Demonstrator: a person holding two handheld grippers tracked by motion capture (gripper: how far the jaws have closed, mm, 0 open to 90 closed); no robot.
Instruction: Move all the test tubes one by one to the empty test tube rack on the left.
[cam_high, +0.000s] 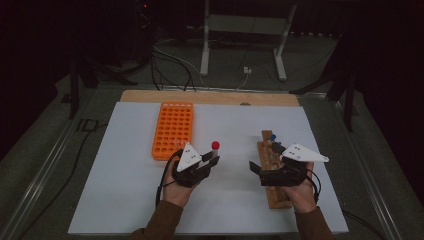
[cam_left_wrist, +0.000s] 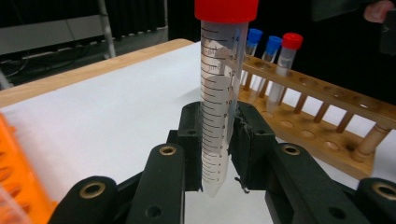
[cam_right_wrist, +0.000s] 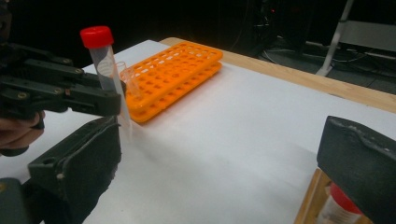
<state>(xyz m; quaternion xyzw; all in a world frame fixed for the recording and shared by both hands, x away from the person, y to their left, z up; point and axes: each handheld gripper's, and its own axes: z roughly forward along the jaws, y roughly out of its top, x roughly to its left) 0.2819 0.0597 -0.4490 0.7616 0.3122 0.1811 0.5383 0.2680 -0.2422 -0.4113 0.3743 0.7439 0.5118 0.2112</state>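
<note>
The left gripper (cam_left_wrist: 212, 154) clamps the red-capped tube (cam_left_wrist: 219, 98) upright, clear of the tabletop (cam_high: 125, 200) between the orange rack (cam_high: 173, 130) and wooden rack (cam_high: 272, 175). The right gripper (cam_high: 264, 161) stands released, jaws wide. Keep the tube vertical — line its tip over a hole before lowering.

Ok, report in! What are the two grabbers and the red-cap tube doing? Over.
Left gripper shut on red-cap tube, upright, off the mat. Right gripper open, nothing between its jaws, by wooden rack. Orange rack near, path clear.
</note>
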